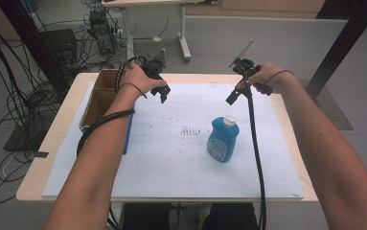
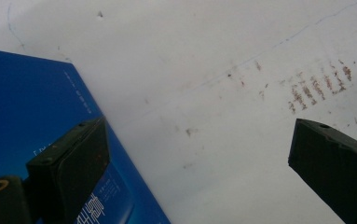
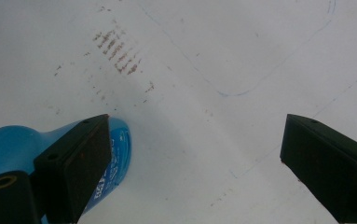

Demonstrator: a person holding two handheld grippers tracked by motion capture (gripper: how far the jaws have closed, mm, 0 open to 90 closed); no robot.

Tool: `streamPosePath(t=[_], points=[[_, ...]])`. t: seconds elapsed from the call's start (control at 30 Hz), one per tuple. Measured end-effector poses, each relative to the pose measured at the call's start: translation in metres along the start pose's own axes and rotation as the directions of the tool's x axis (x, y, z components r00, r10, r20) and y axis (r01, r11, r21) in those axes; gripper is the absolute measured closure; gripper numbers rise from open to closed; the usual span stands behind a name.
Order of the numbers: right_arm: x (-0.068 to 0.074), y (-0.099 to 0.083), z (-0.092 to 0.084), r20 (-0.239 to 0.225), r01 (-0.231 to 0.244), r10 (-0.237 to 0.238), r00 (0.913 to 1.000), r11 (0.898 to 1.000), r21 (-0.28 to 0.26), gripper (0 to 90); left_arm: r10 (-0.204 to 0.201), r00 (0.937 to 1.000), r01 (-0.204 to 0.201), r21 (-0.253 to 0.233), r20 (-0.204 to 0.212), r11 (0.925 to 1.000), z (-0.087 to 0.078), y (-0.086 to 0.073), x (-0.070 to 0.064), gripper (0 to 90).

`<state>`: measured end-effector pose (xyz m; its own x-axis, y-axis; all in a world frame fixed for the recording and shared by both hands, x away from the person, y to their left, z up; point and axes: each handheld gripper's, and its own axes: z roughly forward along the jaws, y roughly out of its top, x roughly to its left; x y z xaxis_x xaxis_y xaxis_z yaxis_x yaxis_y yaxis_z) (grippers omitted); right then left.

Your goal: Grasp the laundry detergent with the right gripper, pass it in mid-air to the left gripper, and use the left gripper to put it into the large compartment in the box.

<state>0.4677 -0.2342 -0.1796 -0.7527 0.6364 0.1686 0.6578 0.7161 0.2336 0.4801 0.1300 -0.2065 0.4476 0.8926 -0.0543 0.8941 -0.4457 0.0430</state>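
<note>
A: Where is the bottle [image 1: 223,140]?
B: Lying on the white sheet [image 1: 181,158], near the right gripper [image 1: 235,94].
A: And the jaws?
B: Both pairs apart, empty (left gripper [image 1: 162,92] hovers beside the box [image 1: 105,98]).

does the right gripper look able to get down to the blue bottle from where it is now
Probably yes. The right gripper hangs open above the white sheet, and the blue bottle stands upright just nearer the person, with nothing between them. The box is far off at the left.
</note>
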Motion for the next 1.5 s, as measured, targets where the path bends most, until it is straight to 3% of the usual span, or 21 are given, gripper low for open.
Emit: streamPosePath(t=[0.57, 1.07, 1.5], points=[[0.003, -0.004, -0.006, 0.011, -0.003, 0.003, 0.9999, 1.000, -0.012, 9.1, -0.005, 1.0000, 0.005, -0.010, 0.003, 0.9999, -0.001, -0.004, 0.000, 5.8], [0.010, -0.011, -0.024, 0.021, 0.009, -0.008, 0.9997, 0.999, -0.040, 9.2, 0.001, 1.0000, -0.001, -0.001, 0.003, 1.0000, -0.001, -0.004, -0.002, 5.8], [0.012, -0.032, -0.044, 0.033, 0.000, 0.002, 0.9995, 0.998, -0.067, 9.1, 0.000, 1.0000, 0.000, -0.004, 0.006, 1.0000, -0.001, -0.006, -0.004, 5.8]])
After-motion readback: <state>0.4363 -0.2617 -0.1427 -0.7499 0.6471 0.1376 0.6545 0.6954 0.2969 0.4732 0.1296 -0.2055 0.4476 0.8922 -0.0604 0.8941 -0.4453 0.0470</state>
